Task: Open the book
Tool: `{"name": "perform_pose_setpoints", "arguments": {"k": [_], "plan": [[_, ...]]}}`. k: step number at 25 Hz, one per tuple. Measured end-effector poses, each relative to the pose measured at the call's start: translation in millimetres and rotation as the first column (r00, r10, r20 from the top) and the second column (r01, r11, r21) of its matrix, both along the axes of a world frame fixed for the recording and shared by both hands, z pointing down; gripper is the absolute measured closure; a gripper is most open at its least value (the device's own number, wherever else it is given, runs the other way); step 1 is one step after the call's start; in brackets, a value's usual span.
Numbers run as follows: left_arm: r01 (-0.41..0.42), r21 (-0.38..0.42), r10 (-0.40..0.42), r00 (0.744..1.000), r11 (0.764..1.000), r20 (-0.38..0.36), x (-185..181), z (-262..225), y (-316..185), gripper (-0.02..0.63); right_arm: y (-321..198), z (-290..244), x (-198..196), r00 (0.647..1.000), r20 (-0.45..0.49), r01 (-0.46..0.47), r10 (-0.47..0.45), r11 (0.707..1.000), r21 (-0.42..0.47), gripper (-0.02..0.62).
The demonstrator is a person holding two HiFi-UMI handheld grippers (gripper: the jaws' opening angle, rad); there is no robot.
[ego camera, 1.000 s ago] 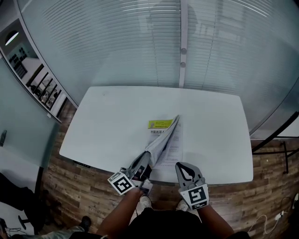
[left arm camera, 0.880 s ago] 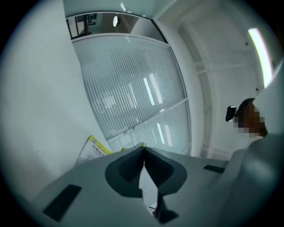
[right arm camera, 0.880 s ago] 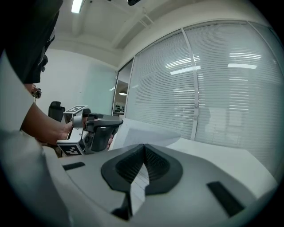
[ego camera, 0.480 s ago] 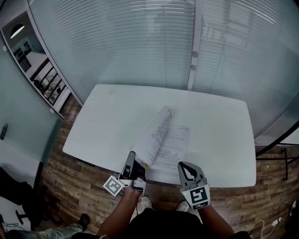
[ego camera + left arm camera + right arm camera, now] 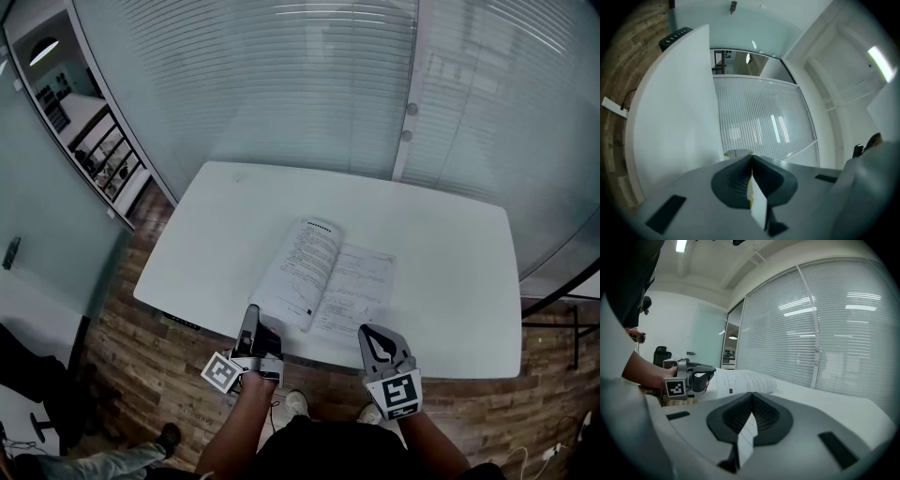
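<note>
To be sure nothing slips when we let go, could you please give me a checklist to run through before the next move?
1. Book open on the table: ok.
2. Left pages lying flat: not ok, they arch up.
3. Left gripper shut on the cover: ok, its yellow edge shows between the fingers.
4. Right gripper shut on a page: ok.
5. Spine holding open unaided: cannot tell.
</note>
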State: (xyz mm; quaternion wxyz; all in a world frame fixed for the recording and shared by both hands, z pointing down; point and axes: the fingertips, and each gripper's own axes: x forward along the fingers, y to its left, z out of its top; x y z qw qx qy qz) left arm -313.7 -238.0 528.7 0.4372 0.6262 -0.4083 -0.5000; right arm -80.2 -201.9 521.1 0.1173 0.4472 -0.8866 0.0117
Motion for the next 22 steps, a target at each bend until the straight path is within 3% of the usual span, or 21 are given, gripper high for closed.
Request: {"name": "perform_pose_setpoints", "arguments": {"k": [10,17,22], "plan": [[0.028,-0.070,-0.029,1.000,0.997,-0.010,-15.4,23.9,19.3,0.589,5.8,3.5,-2.0,1.000,-0.018,-0.004,0.004,1.000,-0.017,0.589],[-0.002,-0.083,0.012,0.992,0.997,0.126,-11.5,28.8,30.9,0.583,11.8,9.5,-4.9,1.000,-0.024,0.007,-0.008,0.999,-0.042,0.589],[0.005,-0.143,0.016,0.990,0.990,0.142,-16.4,38.9,35.1,0.577,18.3,3.0,-19.7,1.000,-0.014,0.017,-0.018,0.999,-0.048,0.589]]}}
